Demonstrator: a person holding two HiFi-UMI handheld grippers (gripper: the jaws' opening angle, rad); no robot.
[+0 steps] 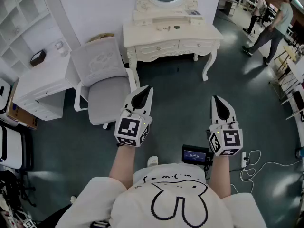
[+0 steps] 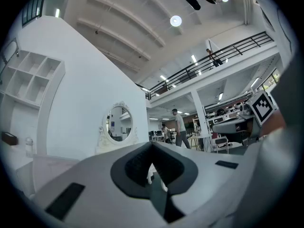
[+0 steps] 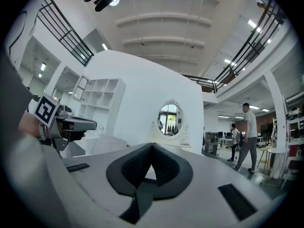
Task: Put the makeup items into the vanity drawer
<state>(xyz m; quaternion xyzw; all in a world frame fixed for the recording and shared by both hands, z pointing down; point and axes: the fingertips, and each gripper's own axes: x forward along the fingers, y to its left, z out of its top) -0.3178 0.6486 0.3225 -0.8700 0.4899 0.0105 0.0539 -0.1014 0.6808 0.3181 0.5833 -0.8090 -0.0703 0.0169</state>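
We stand in a big open lab hall, mock bedroom corner with white vanity table (image 1: 171, 36) and oval mirror (image 2: 118, 123) against a partition wall (image 1: 95, 8), railed mezzanine (image 2: 211, 61) overhead, people (image 1: 278, 20) walking beyond.

My left gripper (image 1: 146, 88) and right gripper (image 1: 216, 99) are white shells lined with black ribbed pads, each tapering to a point. Each carries a marker cube (image 1: 133, 129) of black-and-white squares with a small lit dot. I wear a white T-shirt (image 1: 142, 204) printed with a black rabbit outline.
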